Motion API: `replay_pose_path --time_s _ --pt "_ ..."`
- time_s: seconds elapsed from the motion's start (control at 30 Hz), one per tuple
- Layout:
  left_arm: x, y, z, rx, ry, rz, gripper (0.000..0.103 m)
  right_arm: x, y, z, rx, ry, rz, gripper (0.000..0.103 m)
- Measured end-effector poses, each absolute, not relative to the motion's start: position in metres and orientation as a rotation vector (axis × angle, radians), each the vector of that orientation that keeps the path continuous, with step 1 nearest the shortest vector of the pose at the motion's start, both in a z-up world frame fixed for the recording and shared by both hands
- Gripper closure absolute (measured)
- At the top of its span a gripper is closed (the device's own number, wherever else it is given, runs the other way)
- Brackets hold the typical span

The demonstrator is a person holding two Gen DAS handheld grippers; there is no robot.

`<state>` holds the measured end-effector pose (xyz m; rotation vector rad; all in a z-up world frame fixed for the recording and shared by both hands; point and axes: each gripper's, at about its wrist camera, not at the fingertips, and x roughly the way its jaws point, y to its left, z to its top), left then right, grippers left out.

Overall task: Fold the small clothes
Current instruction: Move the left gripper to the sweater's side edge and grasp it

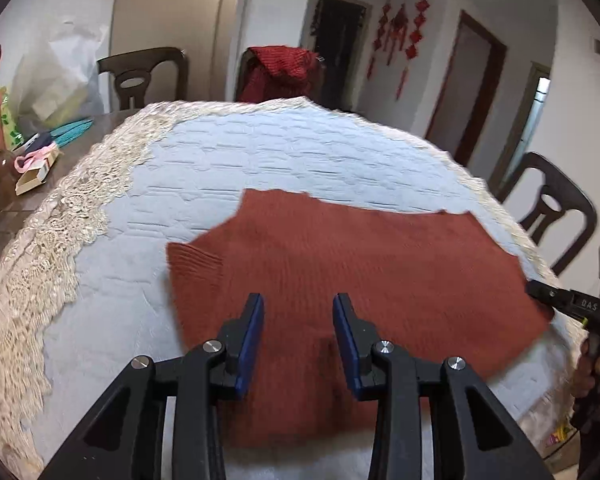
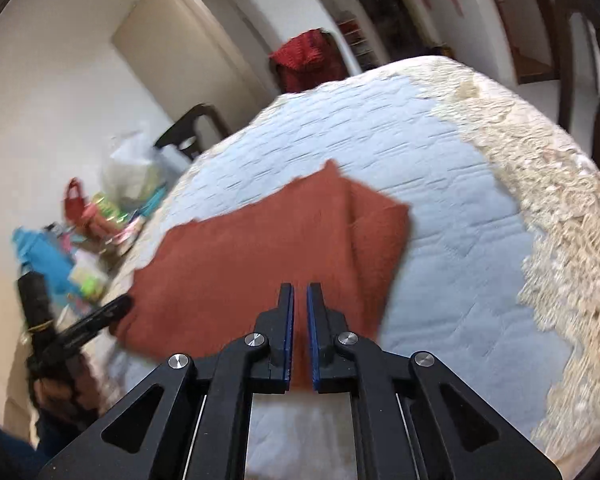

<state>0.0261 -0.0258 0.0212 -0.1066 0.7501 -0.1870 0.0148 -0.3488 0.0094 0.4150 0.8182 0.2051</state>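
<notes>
A rust-red knit garment (image 1: 360,272) lies flat on the pale blue quilted tablecloth (image 1: 260,152), its ribbed cuff (image 1: 196,264) pointing left. My left gripper (image 1: 298,308) hovers over the garment's near part, blue pads apart with nothing pinched. In the right wrist view the same garment (image 2: 260,260) has one side folded over (image 2: 380,232). My right gripper (image 2: 300,292) is shut on the garment's near edge, with cloth drawn up between the pads. The right gripper (image 1: 534,290) shows at the garment's right edge, and the left gripper (image 2: 116,308) at its left corner.
The cloth has a cream lace border (image 1: 60,232) near the table's edges. Boxes, bags and a white plastic bag (image 1: 60,76) crowd the table's left end. Dark wooden chairs (image 1: 144,76) (image 1: 552,208) stand around it, one draped with a red knit (image 1: 284,68).
</notes>
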Motion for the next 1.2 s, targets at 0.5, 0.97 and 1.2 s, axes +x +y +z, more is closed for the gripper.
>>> replay_pose_path --time_s 0.5,0.97,1.2 --pt "0.029 0.003 0.027 -0.171 0.729 -0.137 0.063 0.032 -0.229 0.030 0.204 0.827 0.509 0.097" --pt "0.032 0.016 0.005 -0.205 0.792 -0.150 0.050 0.094 -0.196 0.013 0.173 0.936 0.450 0.097" --pt "0.033 0.020 0.006 -0.225 0.805 -0.153 0.050 0.093 -0.194 0.018 0.181 0.932 0.418 0.097"
